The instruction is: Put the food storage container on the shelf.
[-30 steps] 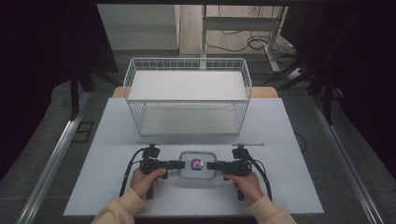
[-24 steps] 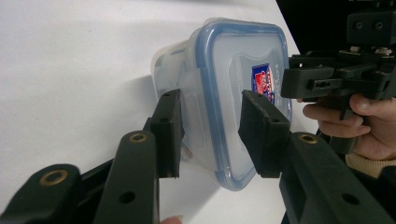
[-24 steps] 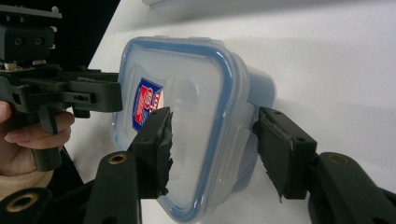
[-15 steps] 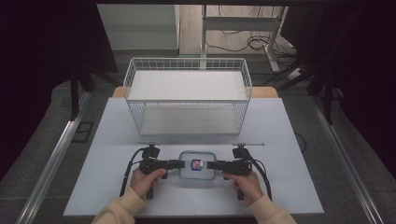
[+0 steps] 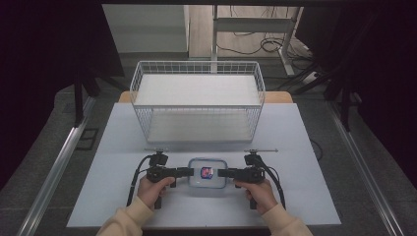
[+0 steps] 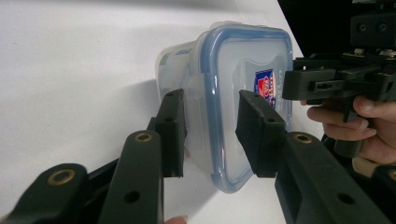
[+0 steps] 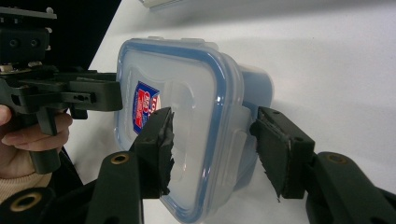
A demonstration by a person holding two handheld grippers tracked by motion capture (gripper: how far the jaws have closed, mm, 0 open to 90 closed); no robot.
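Nothing has moved since the earlier frames: both tongs sit where they were. Left tongs (image 5: 186, 171) and right tongs (image 5: 222, 172) flank the lidded plastic container (image 5: 207, 174), which lies on the table (image 5: 305, 162) near the middle of its near edge. Each pair straddles a side of the lid rim, jaws apart and not yet pressing. By my reading, the approach is done; clamping, lifting and perhaps carrying to the wire basket (image 5: 196, 101) at the far edge remain.

One lidded container (image 5: 207, 173), one wire basket (image 5: 196, 101), two grippers (one per hand).
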